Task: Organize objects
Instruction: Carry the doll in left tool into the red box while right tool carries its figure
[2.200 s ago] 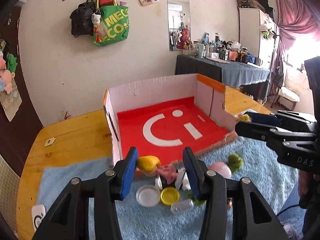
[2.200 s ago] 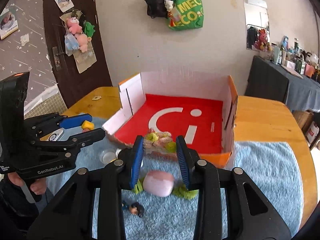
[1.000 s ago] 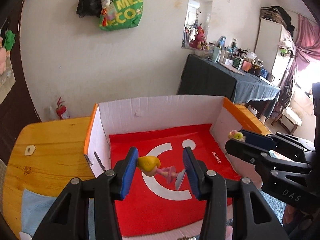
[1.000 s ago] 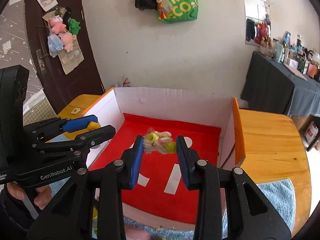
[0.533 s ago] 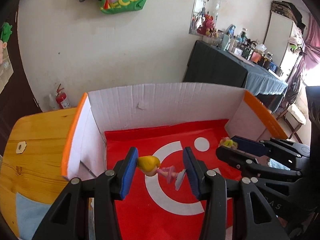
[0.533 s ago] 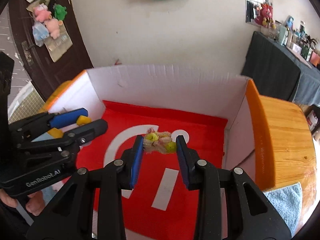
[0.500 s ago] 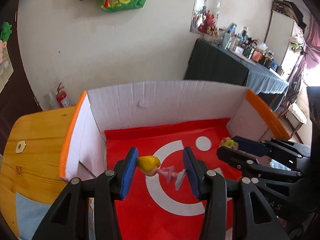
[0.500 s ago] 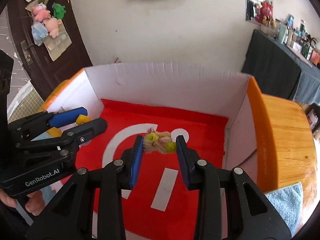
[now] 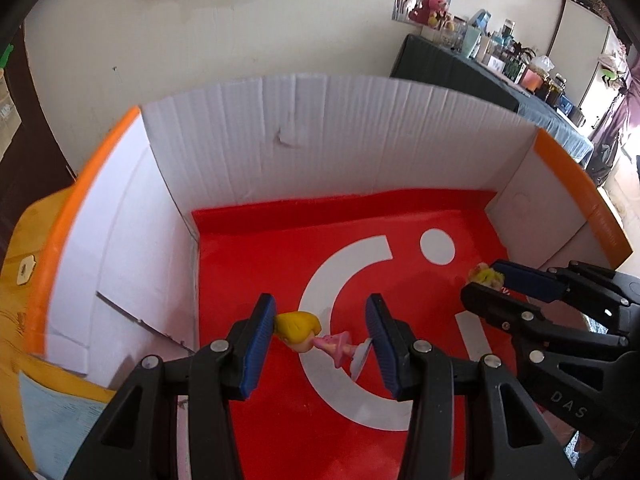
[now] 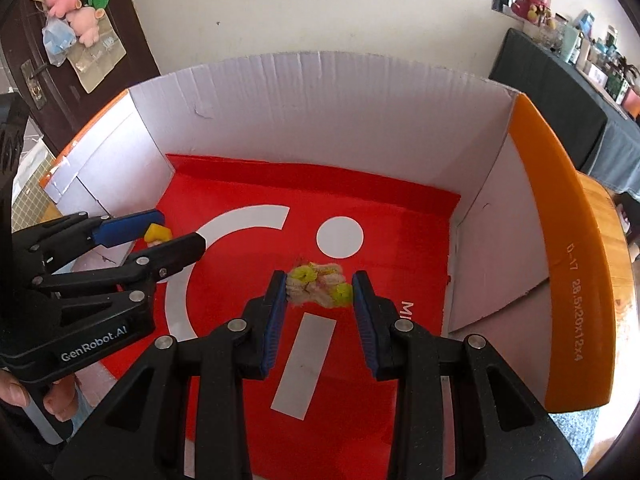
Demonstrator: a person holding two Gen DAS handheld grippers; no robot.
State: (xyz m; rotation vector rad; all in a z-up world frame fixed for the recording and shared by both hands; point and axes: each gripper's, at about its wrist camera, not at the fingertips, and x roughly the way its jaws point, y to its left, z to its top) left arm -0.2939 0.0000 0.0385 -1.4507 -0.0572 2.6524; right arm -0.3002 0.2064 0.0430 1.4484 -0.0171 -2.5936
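Both grippers hang inside an open cardboard box with white walls, orange rims and a red floor. My left gripper is shut on a small doll with yellow hair and a pink dress, held sideways just above the red floor. My right gripper is shut on a fuzzy beige and yellow tuft toy. In the right wrist view the left gripper shows at the left with the doll's yellow head. The left wrist view shows the right gripper at the right with the tuft toy.
The box stands on a wooden table partly covered by a light blue towel. A dark door with plush toys hung on it is behind at the left. A cluttered dark table stands by the far wall.
Both grippers sank deeper into the box and tilted further down, each keeping hold of its toy. The box walls now fill most of both views.
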